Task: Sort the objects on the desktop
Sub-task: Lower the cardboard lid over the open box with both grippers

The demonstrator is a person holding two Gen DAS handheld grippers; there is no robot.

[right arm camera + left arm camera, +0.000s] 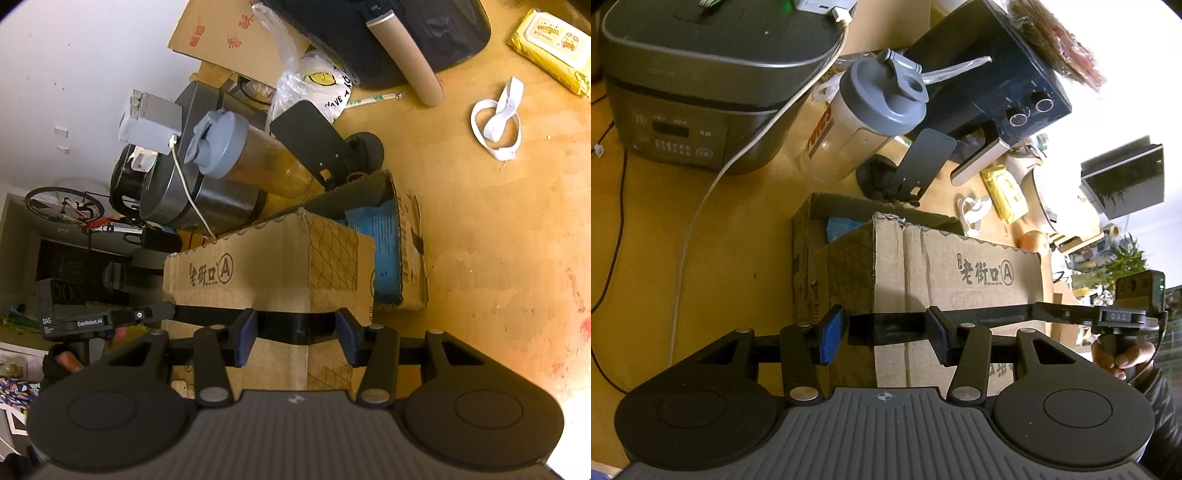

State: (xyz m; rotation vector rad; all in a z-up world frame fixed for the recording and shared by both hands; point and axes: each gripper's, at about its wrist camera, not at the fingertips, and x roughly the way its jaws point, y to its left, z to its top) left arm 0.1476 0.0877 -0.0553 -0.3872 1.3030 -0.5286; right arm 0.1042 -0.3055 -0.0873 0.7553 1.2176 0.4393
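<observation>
In the left wrist view I see the rice cooker [701, 96] upper left and the shaker bottle [871, 110] at centre. My left gripper [884, 334] and right gripper [295, 336] each clamp the cardboard box [956, 284] from opposite ends, apparently to carry it level.

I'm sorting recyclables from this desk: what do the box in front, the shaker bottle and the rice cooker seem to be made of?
Box: brown corrugated cardboard, matte; torn fluted edge shows.
Shaker bottle: likely plastic, clear body, matte grey lid.
Rice cooker: dark satin shell, metal or plastic, unclear.
</observation>
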